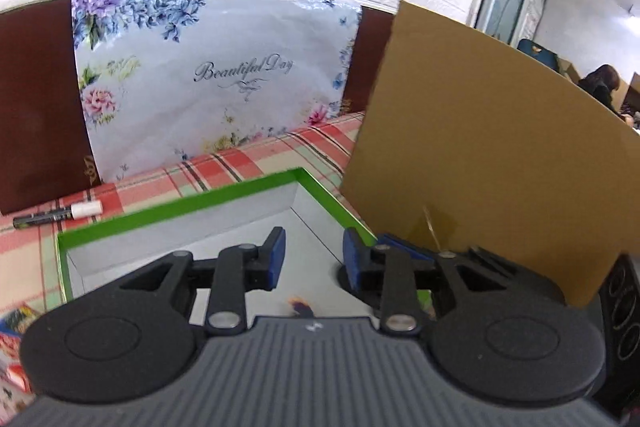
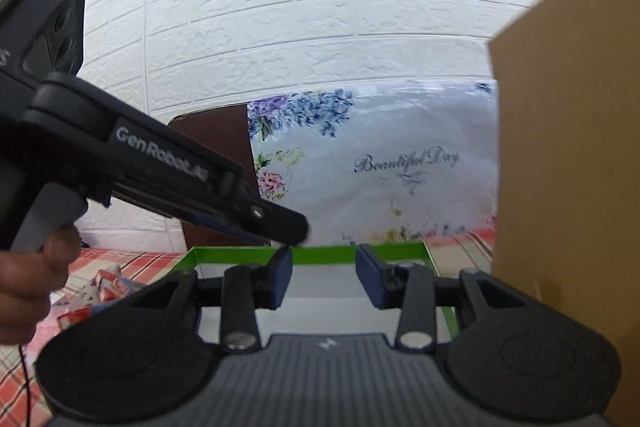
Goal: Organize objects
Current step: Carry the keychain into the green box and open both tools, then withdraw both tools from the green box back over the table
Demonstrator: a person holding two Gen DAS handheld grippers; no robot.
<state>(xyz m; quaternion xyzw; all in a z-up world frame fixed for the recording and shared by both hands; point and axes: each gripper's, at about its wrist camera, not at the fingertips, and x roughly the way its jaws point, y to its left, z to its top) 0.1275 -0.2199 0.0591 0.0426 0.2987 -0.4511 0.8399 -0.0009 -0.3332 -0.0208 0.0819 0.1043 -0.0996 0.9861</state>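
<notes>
A green-rimmed box (image 1: pixel 224 193) with a white inside lies on the checked tablecloth. My left gripper (image 1: pixel 314 257) hovers over the box's right half, its blue pads (image 1: pixel 276 255) apart with nothing between them, so it is open. Under it a small blurred purple and orange thing (image 1: pixel 301 307) lies on the box floor. My right gripper (image 2: pixel 326 269) faces the same box (image 2: pixel 320 251) from the near side, also open and empty. The left gripper (image 2: pixel 294 227) crosses that view from the left, held by a hand (image 2: pixel 28 279).
A black marker with a white cap (image 1: pixel 60 215) lies on the cloth left of the box. Red and white packets (image 2: pixel 108 283) sit further left. A cardboard sheet (image 1: pixel 480 147) stands close on the right. A floral bag (image 1: pixel 224 75) leans on the white brick wall behind.
</notes>
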